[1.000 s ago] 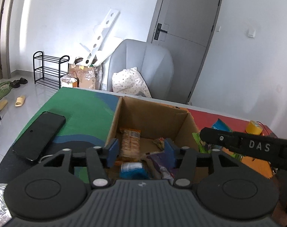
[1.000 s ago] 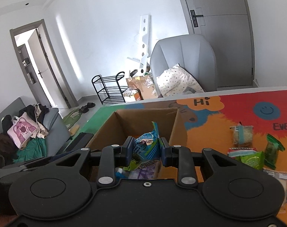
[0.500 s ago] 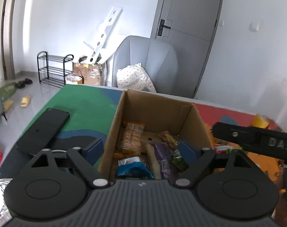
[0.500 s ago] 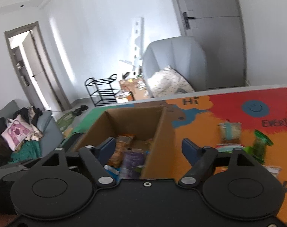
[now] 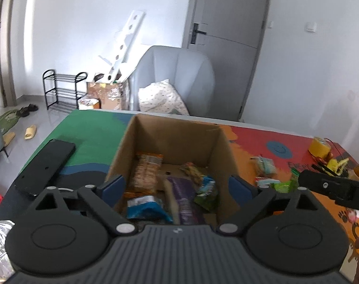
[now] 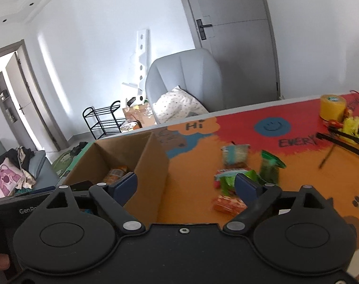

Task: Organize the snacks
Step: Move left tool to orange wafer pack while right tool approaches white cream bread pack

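Left wrist: both grippers' fingers apart over cardboard box; phone beside; right gripper near packets.

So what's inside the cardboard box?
Inside the cardboard box lie snacks: a cracker pack, a purple packet, a blue packet and a green-blue packet. The left gripper's body hides the near corner.

Grey armchair with spotted pillow; black shoe rack; yellow tape roll.
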Demonstrator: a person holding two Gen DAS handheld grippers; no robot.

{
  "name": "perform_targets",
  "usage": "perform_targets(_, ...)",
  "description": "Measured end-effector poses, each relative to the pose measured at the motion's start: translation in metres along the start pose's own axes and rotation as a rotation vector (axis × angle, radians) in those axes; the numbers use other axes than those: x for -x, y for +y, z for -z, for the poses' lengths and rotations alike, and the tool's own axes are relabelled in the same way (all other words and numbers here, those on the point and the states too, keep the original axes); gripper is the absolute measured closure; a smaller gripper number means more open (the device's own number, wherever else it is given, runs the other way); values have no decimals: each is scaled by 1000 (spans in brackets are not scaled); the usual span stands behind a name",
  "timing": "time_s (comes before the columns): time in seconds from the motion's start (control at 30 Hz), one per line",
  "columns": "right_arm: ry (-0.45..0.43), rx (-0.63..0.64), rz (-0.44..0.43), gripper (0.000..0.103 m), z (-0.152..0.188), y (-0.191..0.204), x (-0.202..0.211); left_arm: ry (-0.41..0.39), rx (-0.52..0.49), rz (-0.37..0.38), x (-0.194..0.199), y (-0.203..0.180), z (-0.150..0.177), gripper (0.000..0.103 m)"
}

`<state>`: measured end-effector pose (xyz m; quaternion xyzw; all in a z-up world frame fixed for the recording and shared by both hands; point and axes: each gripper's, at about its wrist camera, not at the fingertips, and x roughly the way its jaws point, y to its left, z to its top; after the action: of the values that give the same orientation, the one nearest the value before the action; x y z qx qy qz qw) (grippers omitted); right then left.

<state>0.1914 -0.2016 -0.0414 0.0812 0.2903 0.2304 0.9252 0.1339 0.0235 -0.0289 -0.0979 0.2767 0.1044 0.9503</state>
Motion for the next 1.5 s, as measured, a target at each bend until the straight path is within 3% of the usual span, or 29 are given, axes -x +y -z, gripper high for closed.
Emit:
perform_targets(0.17,13,-5,37,7,7,-17,8,3,-46,44,1,-20,7,0)
perform_targets(0.5,-22,-42,103,1,13,-57,34,-7,-73,134,1,-54,17,0)
perform_targets(0.6,-21,-70,82,1,17,-72,39,-1,-61,164,-1,-62,19,0)
perform_targets(0.97,-5,-31,111,1,36,-96,46,28,-97,180,-9,-92,26,0)
perform_targets(1.5,24,-108,128,2,52,-137,44,42,-145,259,-24,-136,35,3)
